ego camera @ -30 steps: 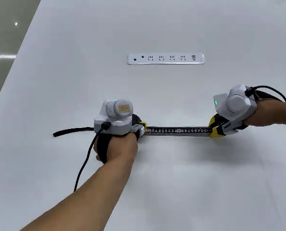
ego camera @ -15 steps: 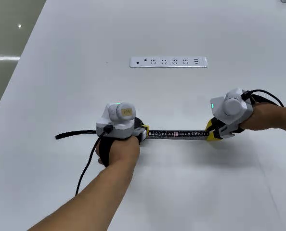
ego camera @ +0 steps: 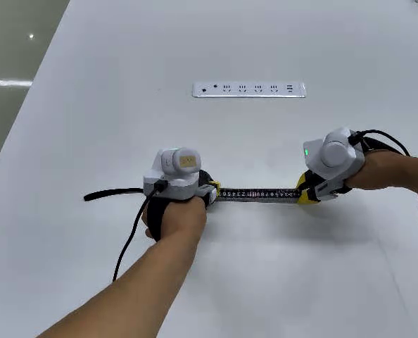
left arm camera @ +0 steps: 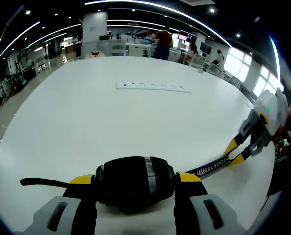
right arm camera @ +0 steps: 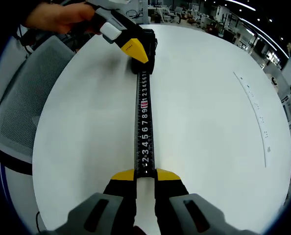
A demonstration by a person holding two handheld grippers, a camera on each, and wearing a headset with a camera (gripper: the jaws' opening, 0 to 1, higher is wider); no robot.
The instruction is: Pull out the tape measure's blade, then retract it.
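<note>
The tape measure's black case [ego camera: 203, 184] rests on the white table, and my left gripper [ego camera: 210, 193] is shut on it. In the left gripper view the yellow-tipped jaws clamp the case [left arm camera: 135, 180] from both sides, and its black wrist strap [left arm camera: 42, 182] trails off to the left. The numbered blade [ego camera: 258, 193] runs flat from the case to my right gripper [ego camera: 304, 196], which is shut on the blade's end. In the right gripper view the blade [right arm camera: 144, 122] stretches straight ahead from the gripper [right arm camera: 145, 175] to the case [right arm camera: 144, 51].
A white power strip [ego camera: 249, 89] lies farther back on the table [ego camera: 300, 282]. The table's left edge [ego camera: 26, 84] drops to the floor. Black cables trail from both grippers. A grey mesh chair [right arm camera: 23, 107] stands beyond the table edge in the right gripper view.
My right gripper has moved left toward the case, still holding the blade's end, so the exposed blade is shorter. The left gripper has kept its grip on the case.
</note>
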